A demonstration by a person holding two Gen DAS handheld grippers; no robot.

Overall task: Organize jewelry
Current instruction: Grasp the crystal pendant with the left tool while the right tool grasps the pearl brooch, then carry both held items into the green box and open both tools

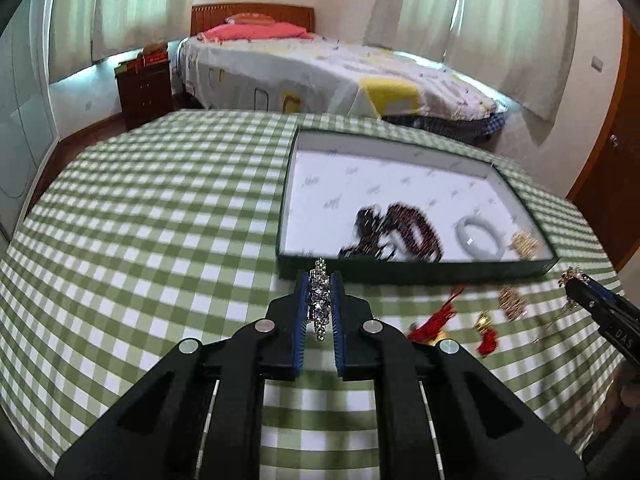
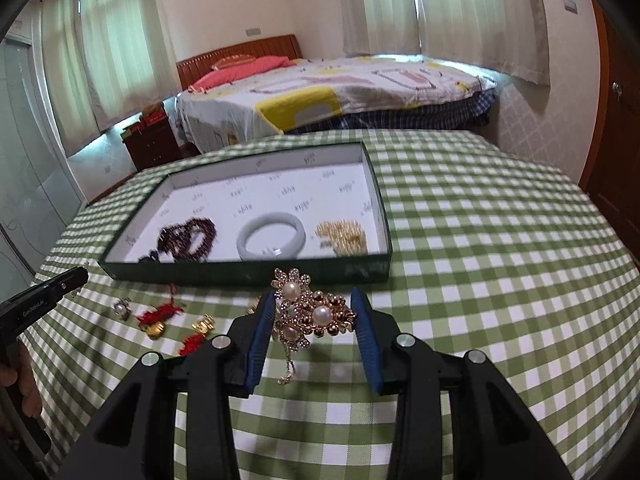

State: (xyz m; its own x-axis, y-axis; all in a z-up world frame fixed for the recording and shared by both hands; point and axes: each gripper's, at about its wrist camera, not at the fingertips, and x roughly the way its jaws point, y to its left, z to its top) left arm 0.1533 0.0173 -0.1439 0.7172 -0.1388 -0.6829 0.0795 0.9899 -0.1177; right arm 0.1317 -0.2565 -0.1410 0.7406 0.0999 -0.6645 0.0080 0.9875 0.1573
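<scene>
Fingers of our left gripper [image 1: 319,300] pinch a silver rhinestone piece [image 1: 320,304] tight, with the green tray [image 1: 420,270] just beyond their tips. Red-tasselled charms [image 1: 436,320] lie on the checked surface [image 1: 160,240] to their right. Our right gripper [image 2: 314,312] holds a gold pearl brooch [image 2: 312,312] — fingers clamped on it, partway apart — short of the tray.

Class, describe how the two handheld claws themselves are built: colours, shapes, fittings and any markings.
Both claws, left and right, have matte black angular bodies with triangular cut-outs, round silver pivot pins and thin metal rods. Each finger carries a ribbed blue pad. White lettering is printed on each claw's side, seen from the other camera; it is too small to read surely. No cables or sleeves show.
</scene>
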